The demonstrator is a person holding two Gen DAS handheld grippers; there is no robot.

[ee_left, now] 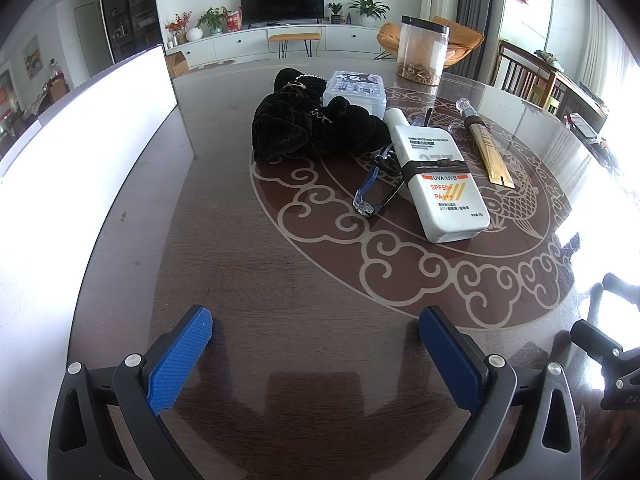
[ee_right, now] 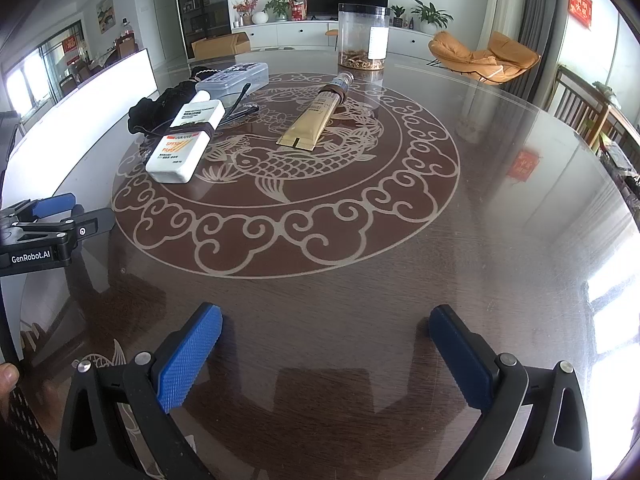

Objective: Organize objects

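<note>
Sunscreen bottle (ee_left: 438,184) lies flat mid-table, glasses (ee_left: 378,184) touching its side; my left gripper (ee_left: 316,344) and right gripper (ee_right: 326,340) hover spread wide, holding nothing, so I'd approach the bottle across its narrow width, clear of the glasses

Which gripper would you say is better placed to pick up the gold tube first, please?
Probably the right. The gold tube lies on the right side of the cluster, with bare table between it and the open right gripper. For the left gripper, the sunscreen bottle sits partly in the way.
</note>
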